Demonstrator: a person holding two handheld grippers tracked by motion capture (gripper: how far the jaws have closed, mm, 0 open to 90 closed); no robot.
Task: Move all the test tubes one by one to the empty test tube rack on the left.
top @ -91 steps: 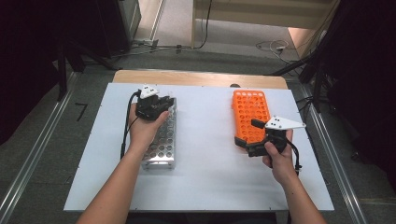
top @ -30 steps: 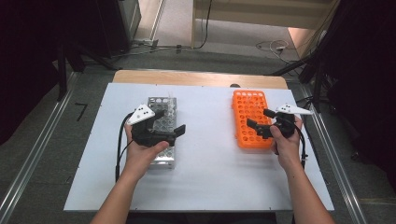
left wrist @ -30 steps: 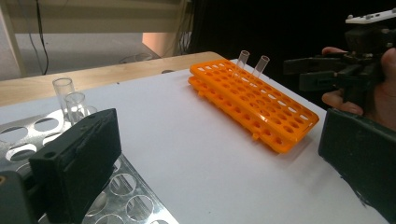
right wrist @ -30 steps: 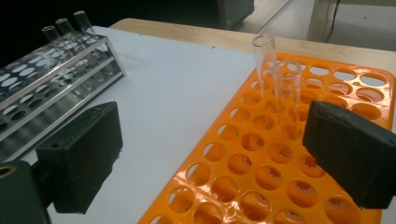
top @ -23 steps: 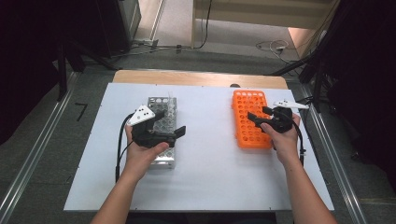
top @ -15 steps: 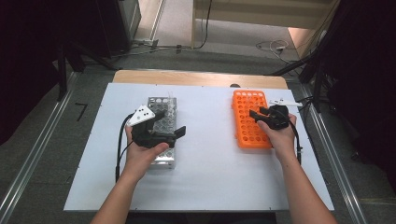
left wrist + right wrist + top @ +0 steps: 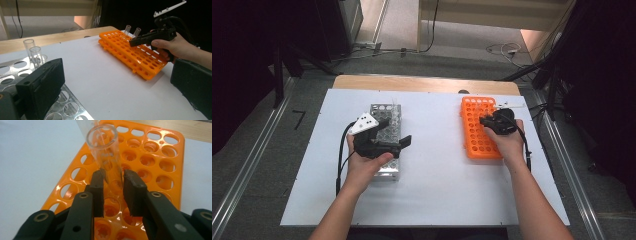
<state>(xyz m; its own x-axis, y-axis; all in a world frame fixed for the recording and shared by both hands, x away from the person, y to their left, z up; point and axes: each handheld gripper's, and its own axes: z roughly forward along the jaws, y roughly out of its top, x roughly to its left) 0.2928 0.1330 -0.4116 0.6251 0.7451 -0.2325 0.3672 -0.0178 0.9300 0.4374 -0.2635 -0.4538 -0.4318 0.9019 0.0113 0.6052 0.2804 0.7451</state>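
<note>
An orange tube rack [image 7: 474, 142] lies flat on the right of the white table. Two clear tubes stand at its far end [image 7: 127, 30]. My right gripper [image 7: 484, 121] reaches over the rack, and its jaws have just been closing. In the right gripper view the pads [image 7: 132, 182] press on both sides of one upright clear tube [image 7: 105, 145], whose foot sits in a hole of the orange rack [image 7: 155, 165]. My left gripper [image 7: 394, 132] hovers open over a metal tube rack [image 7: 387, 170], nothing between its jaws [image 7: 115, 95]. A few clear tubes [image 7: 30, 47] stand at that rack's far end.
The white table top [image 7: 437, 190] ends at a wooden strip [image 7: 422, 82] along its far edge. Cables trail from both grippers. Metal rails and dark floor flank the table.
My right gripper slid toward the orange rack's far end and closed its jaws around the tube. The left gripper came back along the metal rack three seconds ago, then stayed put.
</note>
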